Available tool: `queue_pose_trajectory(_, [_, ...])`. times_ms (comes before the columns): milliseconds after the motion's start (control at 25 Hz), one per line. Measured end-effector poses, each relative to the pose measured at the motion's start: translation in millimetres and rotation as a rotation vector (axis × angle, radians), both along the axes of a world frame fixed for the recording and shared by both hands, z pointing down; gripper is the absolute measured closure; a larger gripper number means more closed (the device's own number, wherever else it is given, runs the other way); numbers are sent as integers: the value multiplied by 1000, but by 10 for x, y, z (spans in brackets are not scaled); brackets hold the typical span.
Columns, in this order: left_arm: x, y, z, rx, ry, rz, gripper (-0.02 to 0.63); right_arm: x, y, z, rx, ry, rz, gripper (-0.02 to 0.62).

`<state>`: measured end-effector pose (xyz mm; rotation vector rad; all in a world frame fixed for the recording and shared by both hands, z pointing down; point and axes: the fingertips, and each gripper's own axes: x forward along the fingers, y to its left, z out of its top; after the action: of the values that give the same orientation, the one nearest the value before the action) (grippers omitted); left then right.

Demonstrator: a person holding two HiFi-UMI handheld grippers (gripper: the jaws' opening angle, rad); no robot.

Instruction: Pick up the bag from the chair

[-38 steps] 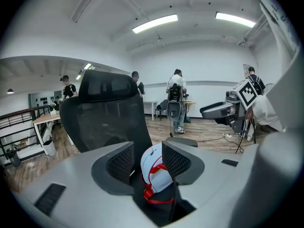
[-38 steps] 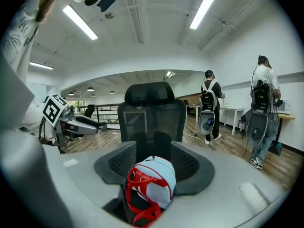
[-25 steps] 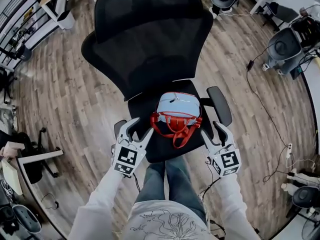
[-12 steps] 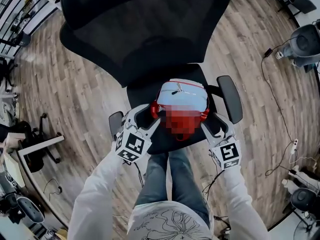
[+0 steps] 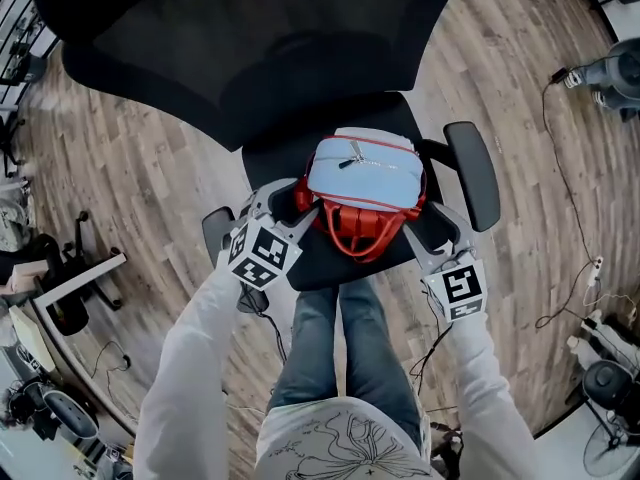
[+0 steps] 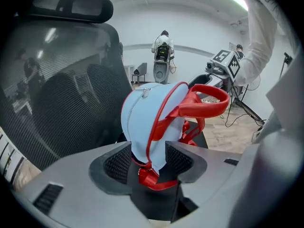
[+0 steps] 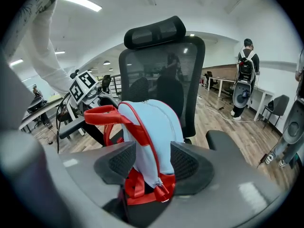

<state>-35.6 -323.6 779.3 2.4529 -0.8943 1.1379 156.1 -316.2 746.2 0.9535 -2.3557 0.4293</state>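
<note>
Softness is what matters most here: the light-blue backpack (image 5: 365, 173) with red trim looks small, light and floppy. It is likely to sag and fold under a squeeze rather than resist. It sits upright on the seat (image 5: 305, 260) of a black mesh office chair (image 5: 250, 48), at the centre of the head view, with its zipper (image 5: 350, 157) facing up. Its red carry handle (image 5: 355, 236) hangs forward over the seat's front part.

The left gripper (image 6: 148, 161) has its jaws at a narrow gap. Both pads touch the lower left edge of the backpack where a red strap end (image 6: 152, 177) bunches below. The right gripper (image 7: 151, 165) does the same on the opposite side, closed in on the lower corner with red webbing (image 7: 135, 186) gathered under it. How hard either one is pressing cannot be read.

The body is smooth cloth and could slide out of a light pinch. The seamed lower edges with their webbing give the pads something thicker to bite, so this two-sided hold looks sound. Lifting both sides evenly should keep it from tipping. The loose handle may snag on the armrest (image 5: 478, 173) at the right of the frame.
</note>
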Motion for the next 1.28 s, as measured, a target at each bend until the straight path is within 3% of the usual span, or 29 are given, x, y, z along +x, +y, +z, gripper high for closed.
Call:
queue_pose_trajectory(360, [131, -73, 283, -15, -19, 66, 391, -100, -136, 170, -4, 0, -59, 370])
queue_pose_trajectory(680, [147, -134, 382, -33, 7, 43, 393, -138, -171, 311, -24, -8, -57, 391])
queue_pose_trajectory(1000, [244, -130, 351, -23, -31, 71, 477, -176, -170, 320, -27, -8, -82, 449])
queue_pose_trajectory(1280, [281, -172, 105, -1, 27, 71, 495, -149, -218, 193, -34, -13, -66, 489])
